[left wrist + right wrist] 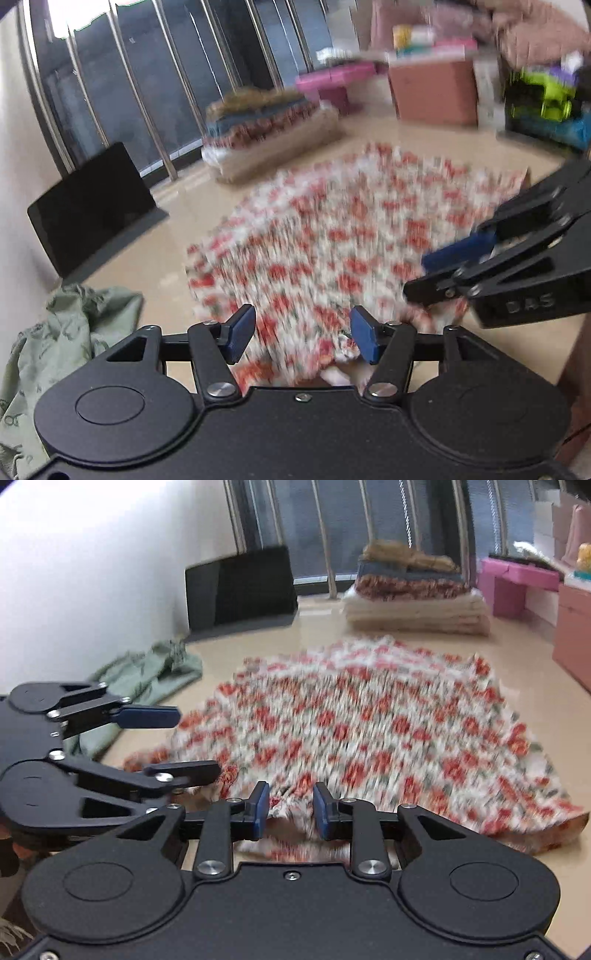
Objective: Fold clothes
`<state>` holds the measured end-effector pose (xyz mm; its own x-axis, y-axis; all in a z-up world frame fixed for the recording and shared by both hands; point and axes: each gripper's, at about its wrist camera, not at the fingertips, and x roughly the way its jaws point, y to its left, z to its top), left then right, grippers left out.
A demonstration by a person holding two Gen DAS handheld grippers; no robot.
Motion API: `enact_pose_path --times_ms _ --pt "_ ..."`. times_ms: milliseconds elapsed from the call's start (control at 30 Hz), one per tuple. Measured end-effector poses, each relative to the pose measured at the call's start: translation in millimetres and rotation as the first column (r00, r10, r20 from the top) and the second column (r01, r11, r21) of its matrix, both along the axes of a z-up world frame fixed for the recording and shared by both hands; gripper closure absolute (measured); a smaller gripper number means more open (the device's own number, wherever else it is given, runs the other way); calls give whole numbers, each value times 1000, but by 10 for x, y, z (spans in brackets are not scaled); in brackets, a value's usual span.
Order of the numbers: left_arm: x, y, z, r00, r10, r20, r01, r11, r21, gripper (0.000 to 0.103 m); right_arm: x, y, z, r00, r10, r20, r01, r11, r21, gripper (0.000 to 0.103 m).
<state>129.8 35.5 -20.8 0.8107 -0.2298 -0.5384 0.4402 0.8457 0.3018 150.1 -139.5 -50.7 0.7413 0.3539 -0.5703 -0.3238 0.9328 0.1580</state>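
Glossy beige tabletop by barred windows; one red-floral white garment spread flat, one crumpled green garment, one folded stack; left hand-held gripper and right hand-held gripper both agape at the floral hem.

Bare floor lay open beyond floral garment; green cloth (crumpled) and folded stack flanked it.

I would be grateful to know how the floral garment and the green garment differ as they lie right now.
The floral garment is spread fairly flat mid-floor; the green garment lies crumpled near the wall. The floral garment is white with red flowers and looks larger; the green garment is pale green. Both grippers sit at the floral garment's near edge, none at the green garment. Both rest on the floor.
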Motion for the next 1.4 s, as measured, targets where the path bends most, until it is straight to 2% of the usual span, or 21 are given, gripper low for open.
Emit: enact_pose_path --times_ms 167,200,233,267,333,400,500,533,667,800,867,900,933,1000,1167,1267,1300,1400 --pt "81 -151 -87 999 33 -25 -33 999 17 47 -55 25 -39 999 31 17 -30 999 -39 75" --pt "97 -181 -104 999 40 -30 -39 999 20 44 -63 -7 -16 999 31 18 -31 999 -11 74" --pt "95 -189 -95 998 54 -26 -53 999 12 32 -71 -39 8 999 32 19 -32 999 17 72" --pt "69 -166 -52 997 75 -9 -75 997 -10 25 -86 -78 37 999 32 24 -33 998 46 70" --pt "-25 -99 56 993 116 35 -113 991 -75 0 -164 -204 137 998 24 62 -30 995 93 53" --pt "-126 -44 169 988 140 62 -130 982 -138 0 -256 -350 232 995 0 105 -11 995 101 39" --pt "-219 -34 271 990 137 39 -128 975 -183 0 -387 -596 346 984 -64 164 53 996 66 18" --pt "-247 -59 292 990 133 35 -124 974 -190 0 -422 -677 368 980 -88 176 82 996 43 17" --pt "-312 -268 317 996 80 42 -72 984 -165 0 -515 -916 361 974 -146 174 157 986 -54 17" --pt "-329 -612 240 997 1 73 3 998 -59 0 -569 -1028 253 972 -183 149 200 974 -106 20" --pt "-321 -769 193 997 -37 73 38 999 -22 0 -584 -1063 194 972 -193 136 210 969 -129 23" --pt "-314 -835 169 996 -51 72 51 999 -9 0 -596 -1072 173 974 -185 132 203 970 -137 30" --pt "-308 -903 146 995 -64 71 64 998 4 0 -604 -1073 153 978 -167 127 185 972 -144 40" --pt "-296 -1012 105 994 -90 60 89 996 19 0 -614 -1067 118 985 -129 115 146 977 -158 51" --pt "-194 -1238 43 991 -134 24 133 990 45 0 -615 -1024 49 995 -15 100 32 984 -178 55" --pt "-64 -1321 18 994 -113 7 113 993 45 0 -598 -979 34 992 61 112 -38 980 -197 56" --pt "-2 -1343 6 995 -98 2 98 994 42 1 -579 -962 30 989 87 116 -61 977 -205 58" --pt "215 -1420 -56 998 -55 -14 55 997 50 7 -477 -936 6 985 151 82 -131 968 -214 74"
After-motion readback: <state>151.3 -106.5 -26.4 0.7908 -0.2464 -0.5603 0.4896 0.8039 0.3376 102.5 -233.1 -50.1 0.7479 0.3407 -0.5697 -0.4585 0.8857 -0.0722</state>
